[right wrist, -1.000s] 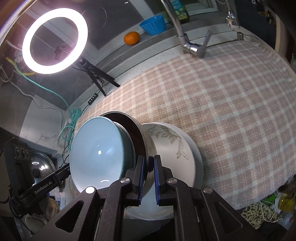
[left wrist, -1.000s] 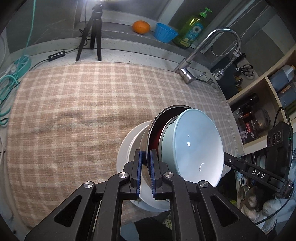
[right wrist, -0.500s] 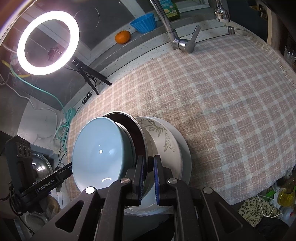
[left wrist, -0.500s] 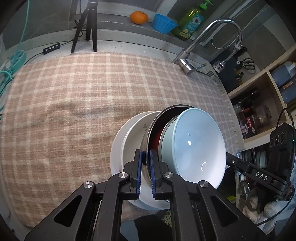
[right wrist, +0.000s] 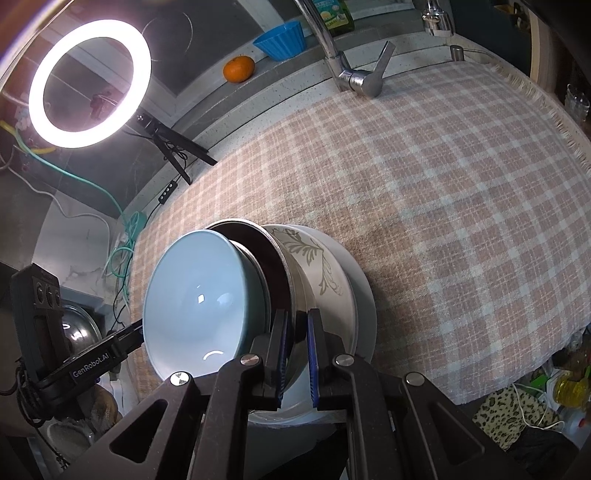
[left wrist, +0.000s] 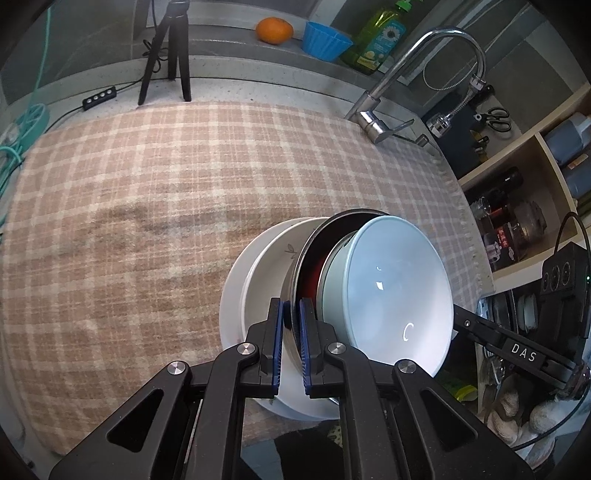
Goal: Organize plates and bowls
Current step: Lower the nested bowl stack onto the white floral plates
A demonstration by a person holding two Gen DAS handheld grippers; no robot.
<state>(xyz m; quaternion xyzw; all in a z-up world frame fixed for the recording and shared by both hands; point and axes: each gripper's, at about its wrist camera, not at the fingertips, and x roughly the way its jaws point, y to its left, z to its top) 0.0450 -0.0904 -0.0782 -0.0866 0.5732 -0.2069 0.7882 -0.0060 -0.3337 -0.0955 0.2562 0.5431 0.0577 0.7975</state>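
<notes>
A pale blue bowl point(left wrist: 395, 295) sits nested in a steel bowl with a dark red inside point(left wrist: 314, 254). Both rest on white plates point(left wrist: 255, 273) at the near edge of the checked cloth. My left gripper point(left wrist: 291, 306) is shut on the steel bowl's rim on one side. My right gripper point(right wrist: 295, 317) is shut on the same rim point(right wrist: 291, 280) from the opposite side. In the right wrist view the blue bowl point(right wrist: 199, 295) is left of the jaws, and a white plate with a leaf pattern point(right wrist: 314, 258) lies over a plain white plate point(right wrist: 364, 299).
A checked cloth point(left wrist: 147, 192) covers the counter. A tap point(left wrist: 384, 110) stands at the far right edge. An orange point(left wrist: 275, 30), a blue cup point(left wrist: 325, 38) and a soap bottle point(left wrist: 373, 44) sit on the back ledge. A ring light point(right wrist: 88, 77) stands on a tripod point(left wrist: 166, 55). Shelves point(left wrist: 517, 206) are on the right.
Both grippers, still shut on the steel bowl's rim, have carried the nested bowls further over the white plates. The stack sits lower and nearer the plates than before.
</notes>
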